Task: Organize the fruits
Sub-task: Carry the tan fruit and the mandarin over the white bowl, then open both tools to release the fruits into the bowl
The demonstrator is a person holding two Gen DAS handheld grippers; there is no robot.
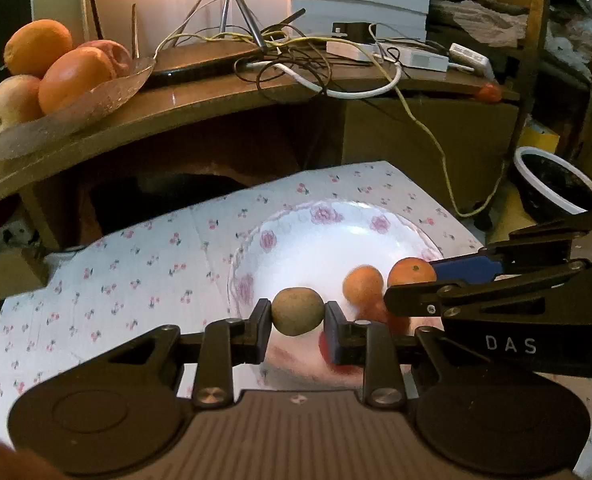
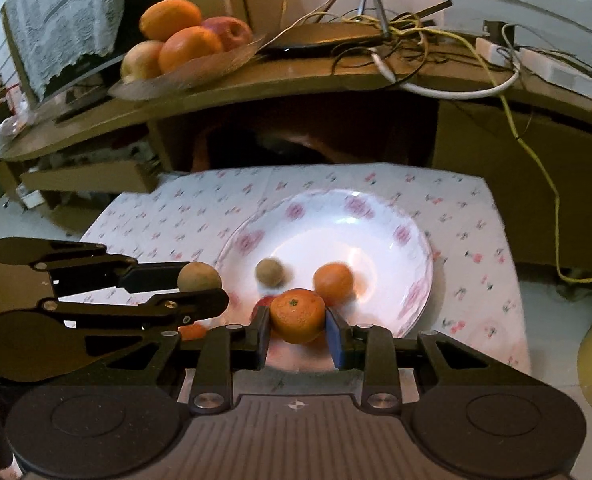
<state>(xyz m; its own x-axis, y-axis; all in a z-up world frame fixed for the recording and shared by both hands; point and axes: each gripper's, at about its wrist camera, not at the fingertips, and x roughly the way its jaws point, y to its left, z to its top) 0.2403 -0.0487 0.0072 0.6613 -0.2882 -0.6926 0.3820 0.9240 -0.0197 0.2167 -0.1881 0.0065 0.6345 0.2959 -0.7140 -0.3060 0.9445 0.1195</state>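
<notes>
My left gripper (image 1: 297,318) is shut on a small brown-green round fruit (image 1: 297,311) and holds it above the near rim of a white flowered plate (image 1: 296,240). My right gripper (image 2: 297,330) is shut on a small orange (image 2: 297,314), also above the plate's (image 2: 375,248) near edge. In the right wrist view a second brown fruit (image 2: 270,272), a loose orange (image 2: 333,283) and a red fruit (image 2: 264,303) lie in the plate. The left gripper with its brown fruit (image 2: 198,276) shows at the left of that view. The right gripper with its orange (image 1: 411,272) shows at the right of the left wrist view.
A glass dish (image 1: 96,100) piled with oranges and apples sits on the wooden shelf (image 1: 216,108) behind, beside tangled cables (image 1: 296,52) and chargers. A flowered cloth (image 2: 467,232) covers the low table. A dark bowl (image 1: 555,184) stands on the floor at right.
</notes>
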